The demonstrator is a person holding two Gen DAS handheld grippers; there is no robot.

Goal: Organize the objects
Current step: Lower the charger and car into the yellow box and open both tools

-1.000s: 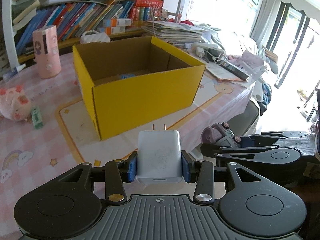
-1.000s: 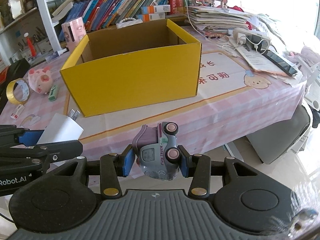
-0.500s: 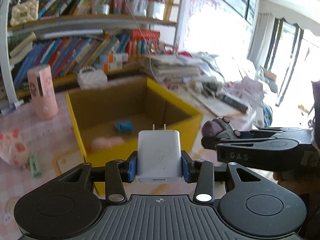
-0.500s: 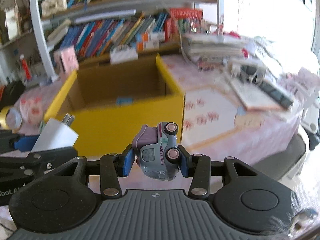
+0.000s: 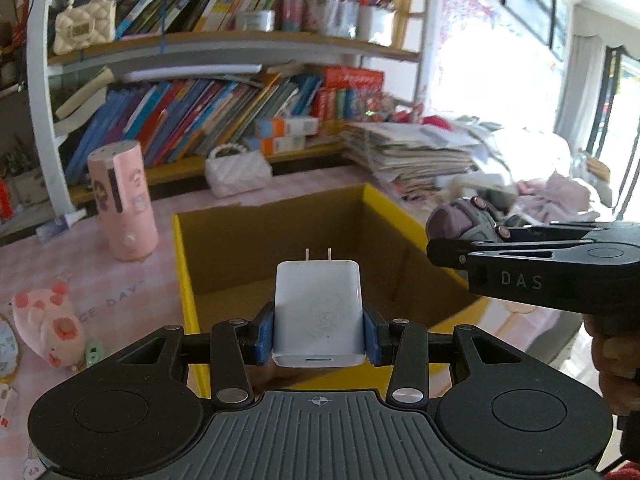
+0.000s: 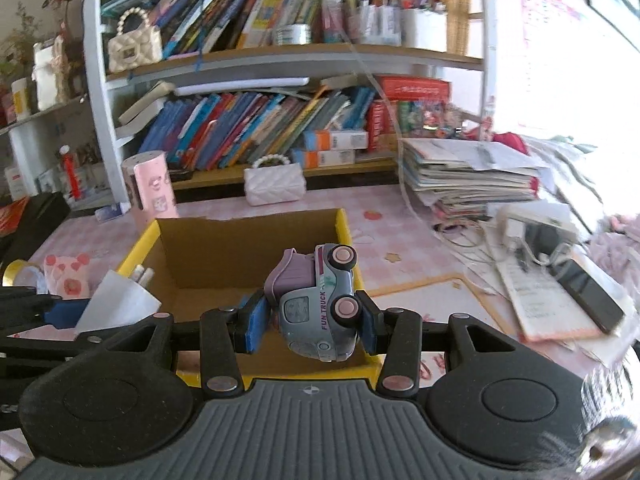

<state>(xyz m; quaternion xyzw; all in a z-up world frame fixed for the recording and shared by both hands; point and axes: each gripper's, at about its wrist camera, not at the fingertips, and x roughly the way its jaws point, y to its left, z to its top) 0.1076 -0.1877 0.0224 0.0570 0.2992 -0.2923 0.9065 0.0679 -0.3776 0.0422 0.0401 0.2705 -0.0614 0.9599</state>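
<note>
My left gripper [image 5: 319, 336] is shut on a white wall charger [image 5: 319, 312], prongs pointing forward, held above the open yellow cardboard box [image 5: 182, 264]. My right gripper [image 6: 310, 322] is shut on a small blue and purple toy truck [image 6: 316, 300], tilted on its side, also above the box [image 6: 346, 224]. In the left wrist view the right gripper with the truck [image 5: 460, 220] is at the right, over the box's right wall. In the right wrist view the charger [image 6: 116, 304] shows at the left. The box floor is mostly hidden.
A pink cylinder [image 5: 122, 204], a white quilted purse [image 5: 238, 170] and a pink pig plush [image 5: 48, 326] stand on the pink table around the box. Stacked papers [image 6: 468, 172], a phone [image 6: 588, 292] and cables lie to the right. Bookshelves [image 6: 260, 56] stand behind.
Both grippers have risen and moved forward from in front of the box to above its opening. The charger and the truck stay gripped.
</note>
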